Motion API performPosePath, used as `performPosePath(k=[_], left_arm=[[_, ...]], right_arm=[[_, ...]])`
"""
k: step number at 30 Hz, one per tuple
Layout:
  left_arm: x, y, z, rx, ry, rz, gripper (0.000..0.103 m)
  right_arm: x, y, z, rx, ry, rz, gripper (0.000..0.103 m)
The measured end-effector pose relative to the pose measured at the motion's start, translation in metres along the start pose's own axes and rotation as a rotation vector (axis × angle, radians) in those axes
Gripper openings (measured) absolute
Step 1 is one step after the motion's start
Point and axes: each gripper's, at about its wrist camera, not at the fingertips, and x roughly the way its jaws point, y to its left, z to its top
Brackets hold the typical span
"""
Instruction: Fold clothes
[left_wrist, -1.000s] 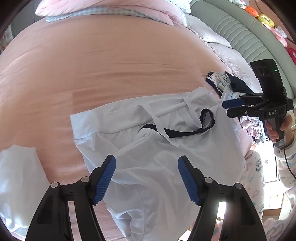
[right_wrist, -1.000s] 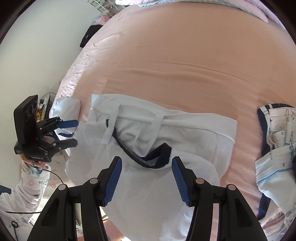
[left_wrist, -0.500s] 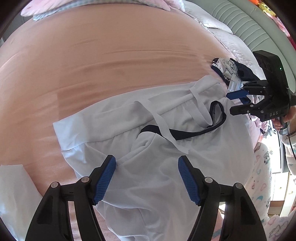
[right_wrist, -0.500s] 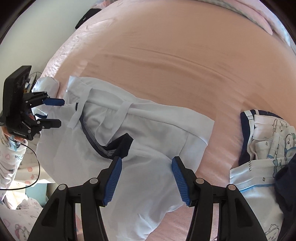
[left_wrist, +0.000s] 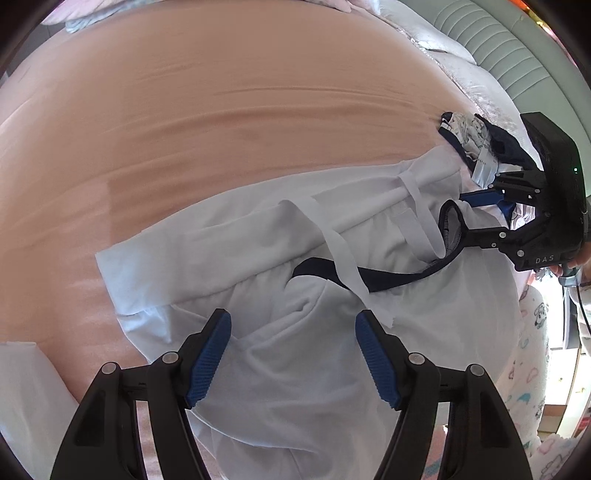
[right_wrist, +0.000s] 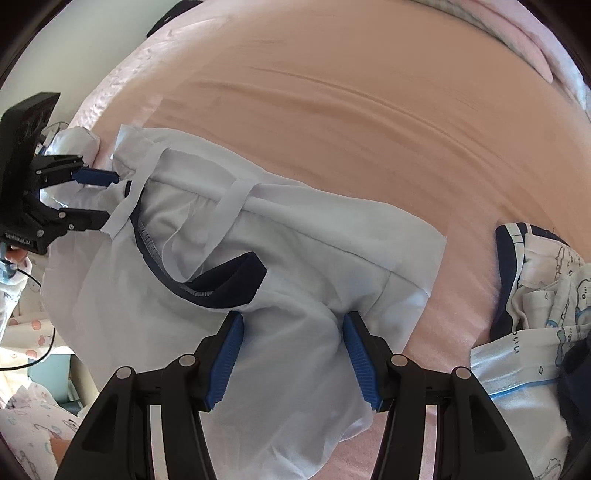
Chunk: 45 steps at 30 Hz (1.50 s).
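A pale blue-white garment (left_wrist: 280, 258) with a navy collar band (left_wrist: 388, 277) and loose white ties lies crumpled on the pink bed sheet (left_wrist: 221, 92); it also shows in the right wrist view (right_wrist: 295, 251). My left gripper (left_wrist: 293, 354) is open just above the garment's near part. My right gripper (right_wrist: 293, 354) is open over the garment's right side, below the navy band (right_wrist: 225, 284). Each gripper shows in the other's view, open at the garment's opposite ends: the right (left_wrist: 476, 218) and the left (right_wrist: 92, 199).
A pile of patterned white and navy clothes (right_wrist: 539, 295) lies right of the garment; it shows in the left wrist view (left_wrist: 476, 144). A white folded cloth (left_wrist: 26, 398) lies at the left. A green padded headboard (left_wrist: 491, 48) is at the far right.
Both grippers have moved in closer to the garment, which now fills more of both views. The jaws have stayed open.
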Motion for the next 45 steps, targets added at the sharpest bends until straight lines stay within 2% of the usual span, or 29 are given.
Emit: performPosePath(k=[3,7,11,13,14,16,17,19,22,25,26,30,36,38,42,45], left_arm=[[0.008,-0.007,-0.003,0.038,0.006,0.000,0.068],[0.010,-0.016,-0.013,0.061,-0.061,0.057,0.068],[0.009,-0.018,-0.023,-0.021,-0.147,0.076,0.063],[0.009,-0.017,-0.024,-0.064,-0.175,0.083,0.048],[0.009,-0.016,-0.023,-0.082,-0.184,0.083,0.045],[0.007,-0.014,-0.021,-0.114,-0.200,0.080,0.031],[0.005,-0.013,-0.019,-0.128,-0.207,0.077,0.027],[0.005,-0.016,-0.020,-0.135,-0.208,0.074,0.020],[0.006,-0.020,-0.022,-0.145,-0.200,0.079,0.014],[0.003,-0.026,-0.026,-0.154,-0.211,0.097,0.010],[0.000,-0.027,-0.029,-0.162,-0.217,0.082,0.010],[-0.015,-0.028,-0.044,-0.202,-0.242,0.029,0.009],[-0.030,-0.028,-0.061,-0.221,-0.253,0.015,0.009],[-0.034,-0.028,-0.064,-0.216,-0.260,0.015,0.009],[-0.043,-0.032,-0.072,-0.183,-0.255,-0.004,0.009],[-0.041,-0.039,-0.072,-0.154,-0.239,-0.002,0.009]], right_arm=[[0.003,0.001,-0.002,-0.002,-0.004,-0.023,0.056],[0.002,0.006,-0.004,-0.014,-0.015,-0.063,0.056],[0.003,0.014,-0.010,-0.001,-0.028,-0.122,0.056],[0.003,0.019,-0.013,0.000,-0.045,-0.166,0.056],[0.004,0.023,-0.014,-0.001,-0.052,-0.190,0.055],[0.004,0.028,-0.017,0.007,-0.065,-0.234,0.055],[0.003,0.031,-0.019,0.006,-0.074,-0.253,0.054],[0.002,0.038,-0.025,-0.004,-0.093,-0.289,0.037],[0.001,0.048,-0.033,-0.018,-0.122,-0.344,0.026],[-0.001,0.058,-0.042,-0.031,-0.152,-0.400,0.020],[-0.003,0.058,-0.045,-0.027,-0.161,-0.412,0.018],[-0.016,0.058,-0.051,0.043,-0.199,-0.358,0.015],[-0.031,0.076,-0.056,0.108,-0.249,-0.301,0.015],[-0.035,0.080,-0.057,0.107,-0.241,-0.292,0.015],[-0.028,0.079,-0.062,0.121,-0.204,-0.199,0.015],[-0.032,0.075,-0.057,0.075,-0.220,-0.118,0.016]])
